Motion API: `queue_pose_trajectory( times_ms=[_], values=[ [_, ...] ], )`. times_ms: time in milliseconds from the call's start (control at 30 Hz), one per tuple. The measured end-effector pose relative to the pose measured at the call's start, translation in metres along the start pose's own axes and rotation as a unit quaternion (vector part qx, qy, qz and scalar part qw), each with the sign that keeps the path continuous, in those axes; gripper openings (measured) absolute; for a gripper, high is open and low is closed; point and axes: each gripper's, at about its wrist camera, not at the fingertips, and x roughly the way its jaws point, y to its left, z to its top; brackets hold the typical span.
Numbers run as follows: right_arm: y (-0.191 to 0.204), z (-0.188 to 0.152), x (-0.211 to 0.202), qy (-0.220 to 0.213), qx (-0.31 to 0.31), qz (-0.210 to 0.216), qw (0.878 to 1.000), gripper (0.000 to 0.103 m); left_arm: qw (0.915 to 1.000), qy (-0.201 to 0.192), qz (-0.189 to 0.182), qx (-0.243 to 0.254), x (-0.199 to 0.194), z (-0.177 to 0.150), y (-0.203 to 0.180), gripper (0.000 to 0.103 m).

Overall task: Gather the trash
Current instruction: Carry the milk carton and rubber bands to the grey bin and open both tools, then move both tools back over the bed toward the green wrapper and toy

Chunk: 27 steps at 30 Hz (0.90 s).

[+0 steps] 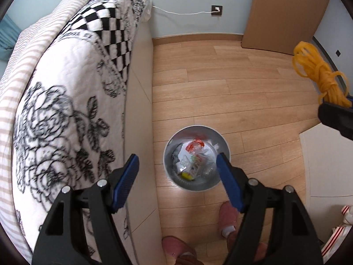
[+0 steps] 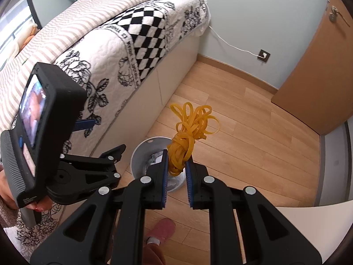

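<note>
Right tongs point(image 2: 176, 172) clamped on a bundle of yellow rubber bands point(image 2: 187, 141), pinched at its lower end between the blue pads point(image 2: 165, 176); loose loops fan out above the pinch, so the bundle's long axis runs along the tongs' fingers, free end pointing up and away from the camera. Left tongs point(image 1: 176, 176) held wide apart, nothing between them, looking straight down. Person's pink slippers point(image 1: 227, 216) on the wooden floor point(image 1: 220, 84) just beneath. Just beyond the slippers, the round grey bin point(image 1: 196, 156) stands on the floor beside the bed point(image 1: 66, 110); it already holds crumpled plastic wrappers and bits of paper. In the right wrist view the bundle hangs over the bin's right side, well above the rim, how far above I can't tell. Risks, as I judge: release from this height and off-centre could let the springy bands bounce off the rim or land on the floor; loops could also snag on a ribbed pad and stay hanging after the tongs part. Likely needs lowering and centring over the opening first. Farther back: a white cable point(image 1: 183, 13) running to a wall socket, a brown door point(image 2: 313, 70) at right, white surface edge point(image 1: 326, 159) near right.
</note>
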Motion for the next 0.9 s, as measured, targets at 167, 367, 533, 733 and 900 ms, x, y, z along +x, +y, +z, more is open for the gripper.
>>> queue_pose_trajectory(
  times_ms=[167,367,533,733,900],
  values=[
    [0.019,0.006,0.010,0.001,-0.003,0.012,1.000,0.026,0.9999,-0.002,0.010,-0.011,-0.011,-0.009,0.024,0.072],
    [0.040,0.015,0.021,0.006,-0.009,0.008,1.000,0.030,0.9992,-0.012,0.011,-0.036,-0.029,-0.015,0.053,0.072],
    [0.053,0.023,0.008,0.001,-0.007,0.004,1.000,0.031,0.9983,-0.022,0.008,-0.053,-0.056,-0.022,0.070,0.072],
    [0.085,0.039,-0.027,-0.013,-0.019,0.010,1.000,0.033,0.9959,-0.034,0.014,-0.083,-0.107,-0.039,0.105,0.072],
    [0.141,0.060,-0.068,-0.038,-0.043,0.029,0.998,0.035,0.9917,-0.056,0.032,-0.112,-0.161,-0.057,0.153,0.072]
  ],
)
